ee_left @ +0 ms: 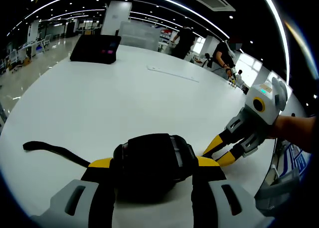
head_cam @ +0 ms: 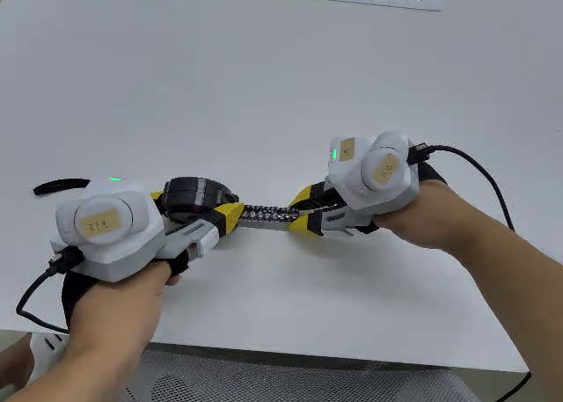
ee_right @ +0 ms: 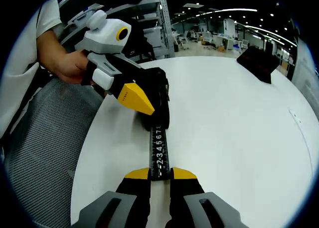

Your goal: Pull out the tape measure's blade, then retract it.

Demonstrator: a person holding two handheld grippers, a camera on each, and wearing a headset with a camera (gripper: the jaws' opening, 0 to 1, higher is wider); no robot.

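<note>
Case check: black round plastic tape measure case (head_cam: 198,193) on white table (head_cam: 264,85), clamped in my left gripper (ee_left: 154,164). Right gripper (ee_right: 160,175) pinches black numbered blade (ee_right: 159,147), short length out beside case. Risk, I judge: thin pinch slips, blade whips back into case.

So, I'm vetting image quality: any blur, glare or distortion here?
Head view: soft, even light, faint shadows on the white table. Left gripper view: strong fisheye bending, the black round tape measure case dark, low-detail. Right gripper view: the black numbered blade reads sharply.
</note>
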